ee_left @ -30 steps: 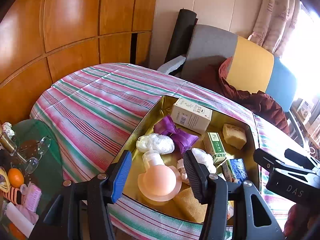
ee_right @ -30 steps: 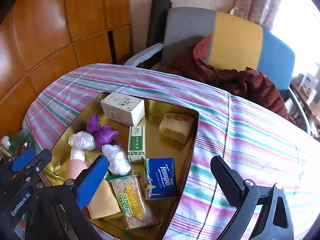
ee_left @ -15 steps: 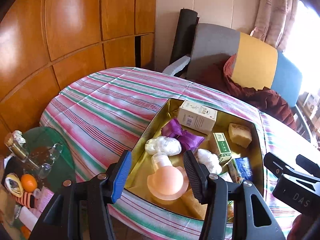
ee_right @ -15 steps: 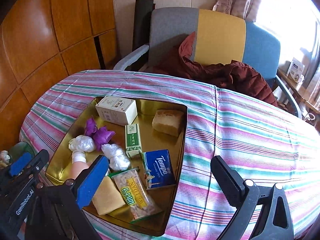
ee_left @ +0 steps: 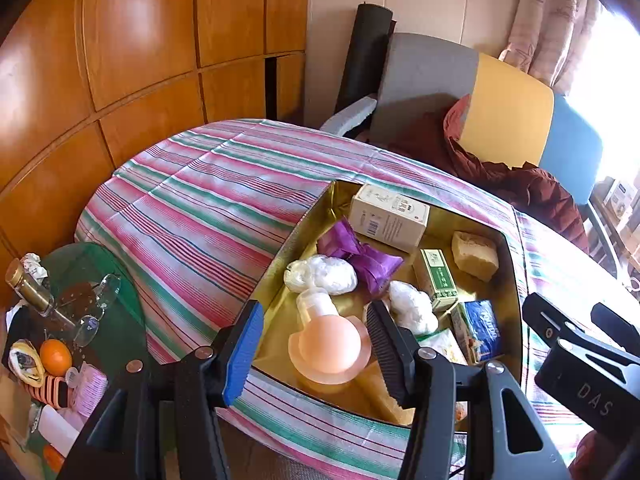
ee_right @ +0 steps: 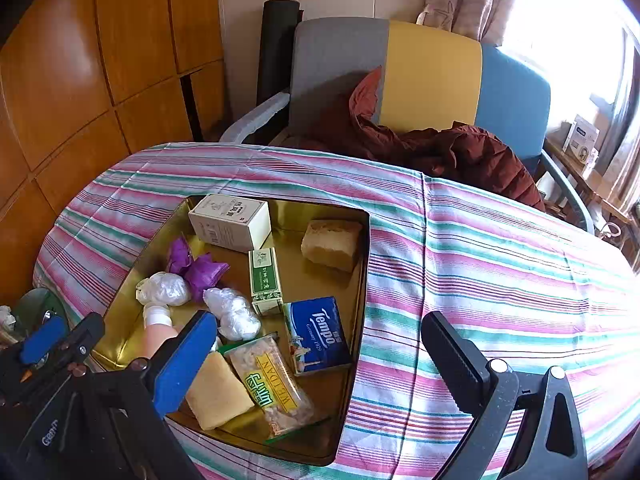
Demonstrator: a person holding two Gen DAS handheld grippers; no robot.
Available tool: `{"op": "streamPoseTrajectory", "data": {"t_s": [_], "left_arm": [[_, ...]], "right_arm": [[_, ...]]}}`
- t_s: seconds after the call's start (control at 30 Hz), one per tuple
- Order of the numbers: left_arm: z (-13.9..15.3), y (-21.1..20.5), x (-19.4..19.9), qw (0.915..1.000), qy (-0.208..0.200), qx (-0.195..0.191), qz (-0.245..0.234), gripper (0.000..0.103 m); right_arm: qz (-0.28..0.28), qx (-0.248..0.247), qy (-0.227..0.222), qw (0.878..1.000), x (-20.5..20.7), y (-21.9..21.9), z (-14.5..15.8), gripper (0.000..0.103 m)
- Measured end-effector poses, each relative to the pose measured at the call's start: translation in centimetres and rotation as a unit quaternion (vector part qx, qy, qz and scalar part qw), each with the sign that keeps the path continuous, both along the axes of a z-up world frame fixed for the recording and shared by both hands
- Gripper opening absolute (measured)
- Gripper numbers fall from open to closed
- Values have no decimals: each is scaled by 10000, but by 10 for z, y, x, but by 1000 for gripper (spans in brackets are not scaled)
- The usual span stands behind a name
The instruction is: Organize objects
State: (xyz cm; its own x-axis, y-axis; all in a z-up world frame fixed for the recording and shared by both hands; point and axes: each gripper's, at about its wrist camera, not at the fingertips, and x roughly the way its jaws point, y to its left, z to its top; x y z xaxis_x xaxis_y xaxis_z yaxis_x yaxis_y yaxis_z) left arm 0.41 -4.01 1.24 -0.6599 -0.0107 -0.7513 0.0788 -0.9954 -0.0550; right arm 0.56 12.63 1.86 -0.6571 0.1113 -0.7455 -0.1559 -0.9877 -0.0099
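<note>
Gold tin tray (ee_right: 362, 264) now sits lower and smaller in my views than a second ago, so I have drawn back; nothing is lifted yet; both my left gripper (ee_left: 314, 354) and right gripper (ee_right: 316, 354) hang apart, empty, above its near edge; peach bottle (ee_left: 326, 342) lies near-left inside.

Both views now take in more of the room than a second earlier: the tray (ee_left: 514, 280) and its contents sit lower and smaller, with more striped cloth (ee_right: 500, 272) showing beyond. In the left view the side table (ee_left: 116, 280) has shifted right. Tray contents keep their arrangement; only framing differs.
</note>
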Motion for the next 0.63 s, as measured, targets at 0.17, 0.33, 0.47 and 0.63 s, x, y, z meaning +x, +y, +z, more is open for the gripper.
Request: {"op": "streamPoseTrajectory", "data": {"t_s": [0.17,0.33,0.47,0.63], "left_arm": [[-2,4,0,9999,-102,55,-120,54],[-2,12,3,9995,-116,24,-292,54],[-2,14,4,9996,-88,-8,-269,54],[-1,13,4,9998,13,-162,-137,54]], "right_arm": [[-56,-13,-24,10000,-1,1,-2,103],[-117,-93,-52,9999,-1,5,-4,103],[-138,-126,-42,9998,0,7,-5,103],[-152,-143,-50,9998,0,8,-5,103]]}}
